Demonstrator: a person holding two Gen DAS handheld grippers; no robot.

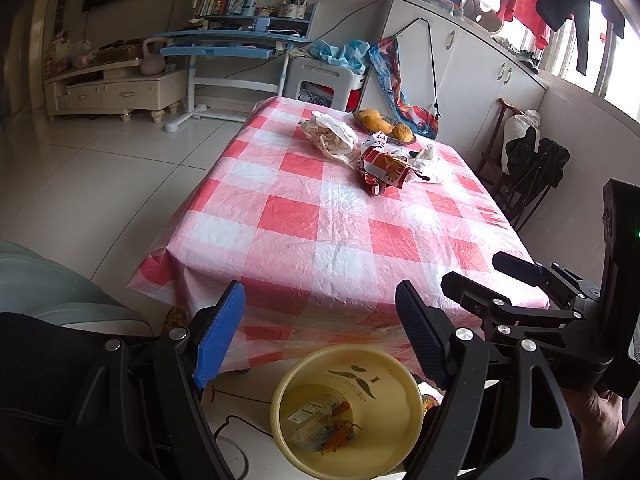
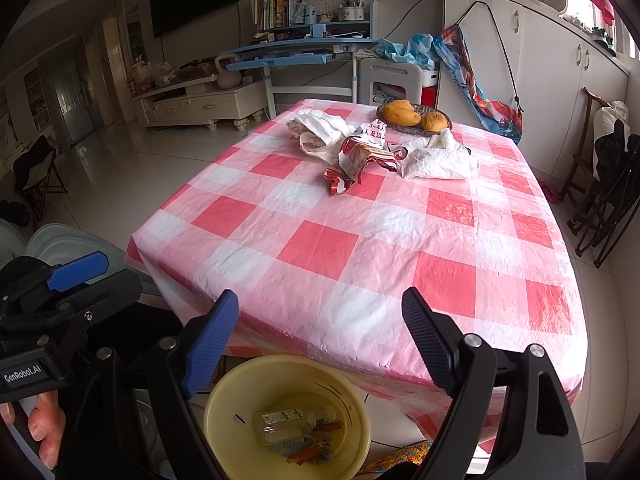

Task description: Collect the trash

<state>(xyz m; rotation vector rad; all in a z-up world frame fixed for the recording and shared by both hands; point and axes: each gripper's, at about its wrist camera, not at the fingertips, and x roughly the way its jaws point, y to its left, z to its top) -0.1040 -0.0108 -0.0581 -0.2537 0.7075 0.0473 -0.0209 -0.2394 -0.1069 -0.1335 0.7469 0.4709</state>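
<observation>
A yellow bin (image 1: 390,394) (image 2: 224,400) stands on the floor below the table's near edge, holding a clear plastic bottle (image 2: 292,422) and orange scraps. On the far part of the red-checked tablecloth (image 1: 320,236) (image 2: 360,240) lie a crumpled red-and-white wrapper (image 1: 382,168) (image 2: 360,158), a crumpled white bag (image 2: 440,160) (image 1: 426,168) and a white bag with food (image 1: 332,136) (image 2: 316,132). My left gripper (image 1: 320,316) and right gripper (image 2: 320,320) both hover open and empty above the bin, short of the table edge.
A basket of mangoes (image 2: 414,118) (image 1: 386,124) sits at the table's far end. A folding chair with dark clothes (image 2: 608,184) stands right of the table, a white cabinet (image 2: 540,60) behind it. A pale cushioned seat (image 1: 44,288) is at the left.
</observation>
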